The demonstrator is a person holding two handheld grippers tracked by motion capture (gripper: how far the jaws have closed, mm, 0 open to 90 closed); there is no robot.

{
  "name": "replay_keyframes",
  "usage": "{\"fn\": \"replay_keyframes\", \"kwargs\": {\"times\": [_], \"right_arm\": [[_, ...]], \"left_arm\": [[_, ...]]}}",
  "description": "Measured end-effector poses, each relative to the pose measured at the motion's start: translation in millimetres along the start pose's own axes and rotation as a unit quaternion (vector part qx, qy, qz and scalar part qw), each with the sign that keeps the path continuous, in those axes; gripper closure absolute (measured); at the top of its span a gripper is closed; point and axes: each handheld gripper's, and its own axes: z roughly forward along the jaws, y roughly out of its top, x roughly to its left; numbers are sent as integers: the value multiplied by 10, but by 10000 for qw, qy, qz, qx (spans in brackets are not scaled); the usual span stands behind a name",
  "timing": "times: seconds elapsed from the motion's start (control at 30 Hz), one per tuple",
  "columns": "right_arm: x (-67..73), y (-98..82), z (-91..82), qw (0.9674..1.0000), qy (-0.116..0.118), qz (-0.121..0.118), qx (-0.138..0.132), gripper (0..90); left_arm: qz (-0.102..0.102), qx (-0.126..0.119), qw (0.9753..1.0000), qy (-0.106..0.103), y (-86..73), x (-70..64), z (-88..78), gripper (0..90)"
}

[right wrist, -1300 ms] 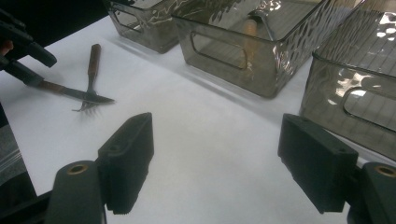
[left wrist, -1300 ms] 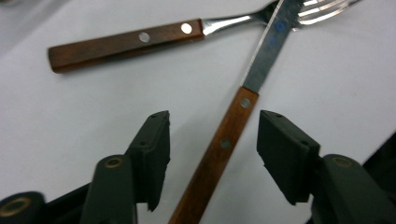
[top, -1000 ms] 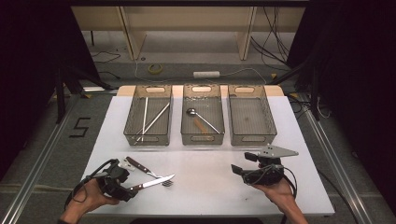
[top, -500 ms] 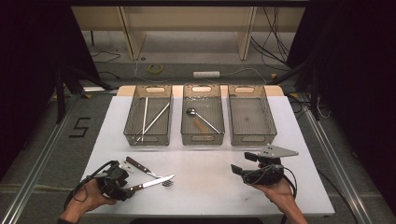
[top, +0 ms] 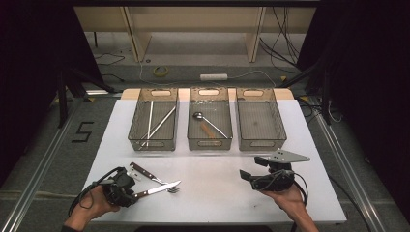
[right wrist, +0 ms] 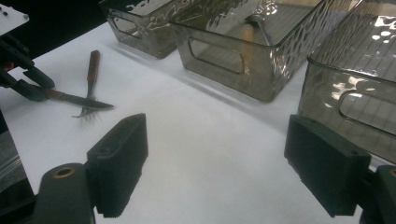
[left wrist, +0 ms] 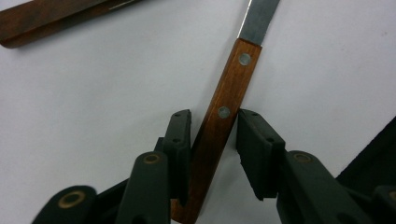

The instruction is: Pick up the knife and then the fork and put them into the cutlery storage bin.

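Two black left tongs (left wrist: 212,140) flank a riveted wooden knife handle (left wrist: 219,126), not visibly clamping; right tongs (right wrist: 219,172) gape wide.

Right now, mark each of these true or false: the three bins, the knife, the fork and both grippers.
1. The right bin holds a spoon. False: it looks empty; the spoon lies in the middle bin.
2. The left gripper has its jaws on either side of the knife handle. True.
3. The right gripper holds a fork. False: its jaws are wide apart over bare table; the fork lies near the left gripper.
4. The left bin holds long thin sticks. True.
5. The knife lies in a bin. False: it lies on the table.
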Motion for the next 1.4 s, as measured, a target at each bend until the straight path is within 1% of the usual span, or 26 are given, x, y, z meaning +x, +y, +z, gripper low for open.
{"fn": "replay_keyframes", "kwargs": {"times": [0.07,0.1,0.2,0.43,0.53,0.67,0.7,0.83,0.87,0.93,1.0,1.03,1.1,1.2,1.27,1.33,1.37,1.4], "right_arm": [[0,0,1,10000,0,3,6,226],[0,-1,3,10000,-2,1,12,227],[2,-1,4,10000,-1,-4,24,229],[4,-1,7,10000,1,-17,37,232],[3,-1,5,10000,12,-22,41,234],[8,2,3,10000,12,-14,21,235],[7,1,2,10000,16,-18,20,235],[9,2,0,10000,13,-21,-5,237],[10,4,-2,10000,19,-26,-11,238],[24,8,-5,10000,40,-43,-41,238],[47,17,-6,9999,92,-88,-68,239],[63,22,-5,9998,125,-127,-79,239],[107,31,-2,9996,181,-179,-96,239],[185,46,4,9990,295,-299,-140,239],[247,57,14,9984,397,-368,-180,238],[318,65,30,9975,500,-468,-198,239],[358,67,41,9969,553,-527,-185,244],[398,68,52,9962,610,-600,-154,252]], "left_arm": [[45,11,10000,-18,5,-15,0,676],[122,25,9999,-23,8,-14,-2,688],[234,18,9997,-58,10,-26,1,725],[311,19,9995,-37,12,-31,-1,748],[270,-12,9996,-62,3,-25,-5,751],[80,-128,9999,-77,1,-9,-7,752],[37,-139,9998,-112,6,-6,-14,753],[-67,-269,9995,-151,27,-9,-68,754],[-128,-315,9992,-197,34,-8,-76,754],[-106,-331,9989,-311,52,-24,-84,753],[-135,-371,9984,-403,85,-49,-89,753],[-125,-394,9979,-494,105,-66,-91,753],[-138,-461,9971,-587,149,-97,-98,753],[-64,-452,9963,-730,229,-161,-121,753],[-49,-486,9955,-810,293,-216,-128,753],[40,-496,9947,-903,365,-260,-128,753],[107,-483,9943,-945,404,-277,-127,753],[131,-486,9938,-989,443,-301,-118,753]]}}
